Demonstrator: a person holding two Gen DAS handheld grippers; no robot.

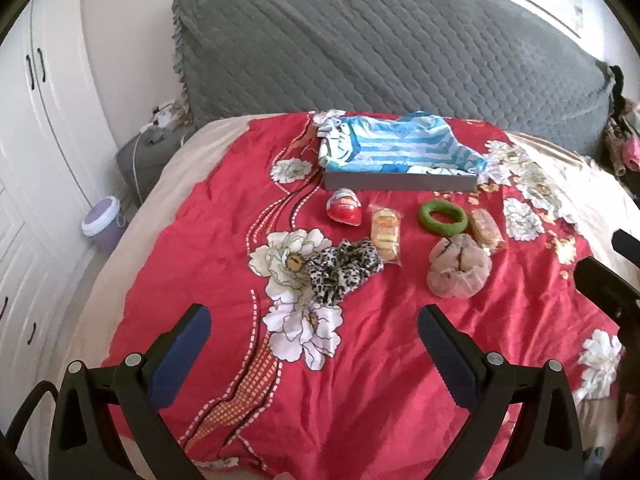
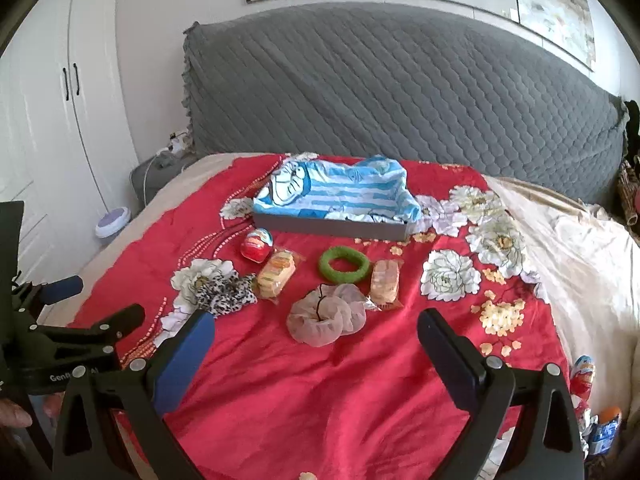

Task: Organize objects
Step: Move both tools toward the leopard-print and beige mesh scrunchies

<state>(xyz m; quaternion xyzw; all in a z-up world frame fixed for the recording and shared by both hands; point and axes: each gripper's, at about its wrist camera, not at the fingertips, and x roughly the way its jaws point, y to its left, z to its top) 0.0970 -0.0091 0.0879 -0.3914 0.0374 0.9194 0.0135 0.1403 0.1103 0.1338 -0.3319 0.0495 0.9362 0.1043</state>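
Scrunchies and snacks sit loose on my red bedspread (image 2: 320,400): leopard scrunchie (image 2: 226,294), red egg (image 2: 256,245), wrapped biscuits (image 2: 276,273), green ring (image 2: 344,264), beige scrunchie (image 2: 326,320). Behind them, the grey tray (image 2: 332,227) holds a blue striped cloth (image 2: 340,192). My left gripper (image 1: 314,330) and right gripper (image 2: 316,330) are both spread wide, empty.

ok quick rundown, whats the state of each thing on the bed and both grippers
left gripper: fingers open, empty
right gripper: fingers open, empty
grey box: open, blue striped cloth inside
red egg: closed, on bedspread
green ring: lying flat
two snack packs: sealed
leopard scrunchie: loose
beige scrunchie: loose
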